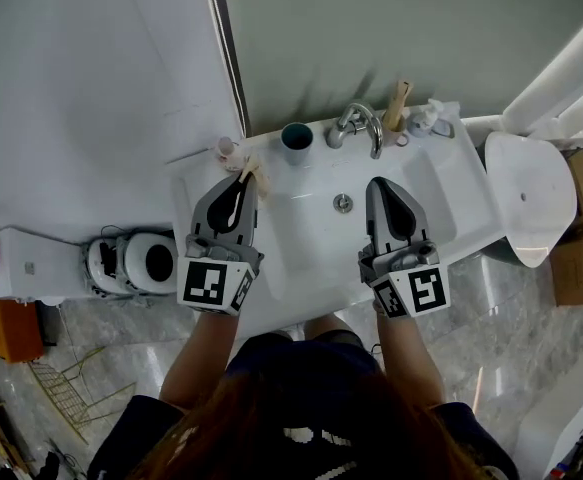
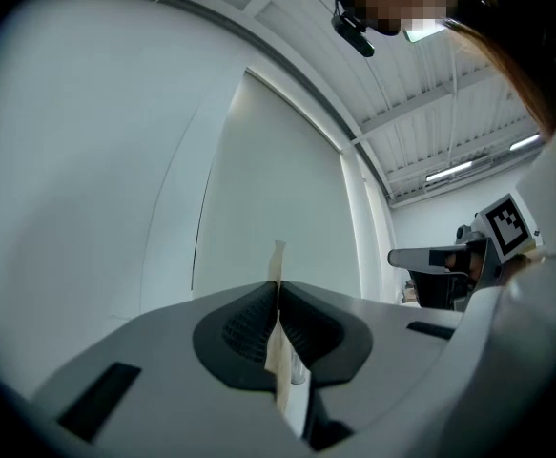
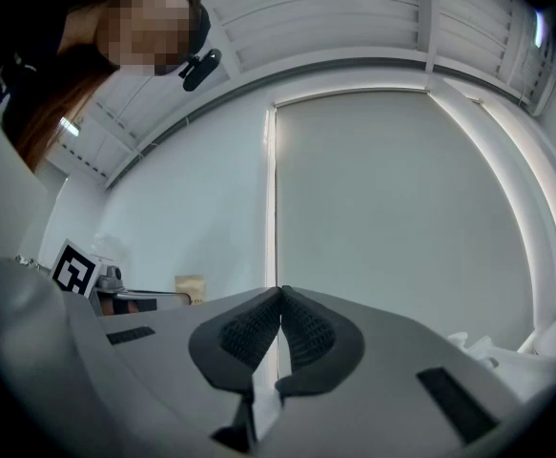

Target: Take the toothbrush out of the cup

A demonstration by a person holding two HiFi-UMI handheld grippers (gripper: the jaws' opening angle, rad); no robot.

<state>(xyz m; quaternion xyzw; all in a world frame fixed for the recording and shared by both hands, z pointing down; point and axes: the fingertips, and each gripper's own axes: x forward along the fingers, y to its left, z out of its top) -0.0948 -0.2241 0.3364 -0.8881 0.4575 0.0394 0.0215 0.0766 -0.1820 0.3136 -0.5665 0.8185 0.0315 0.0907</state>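
A cream-coloured toothbrush (image 1: 239, 196) is clamped edge-on in my left gripper (image 1: 248, 176), which is shut on it over the left rim of the white sink (image 1: 441, 203). In the left gripper view the toothbrush (image 2: 278, 256) sticks up past the closed pads of this gripper (image 2: 278, 286). The dark teal cup (image 1: 296, 140) stands apart on the back ledge, right of that gripper, with nothing showing in it. My right gripper (image 1: 379, 182) hovers over the basin, shut and holding nothing; its pads meet in the right gripper view (image 3: 280, 292).
A chrome faucet (image 1: 359, 123) rises at the back of the sink, with a wooden-handled item (image 1: 399, 106) and a white bottle (image 1: 427, 118) to its right. A drain (image 1: 342, 203) lies mid-basin. A white toilet (image 1: 526, 198) and cardboard boxes (image 1: 576, 228) are at the right.
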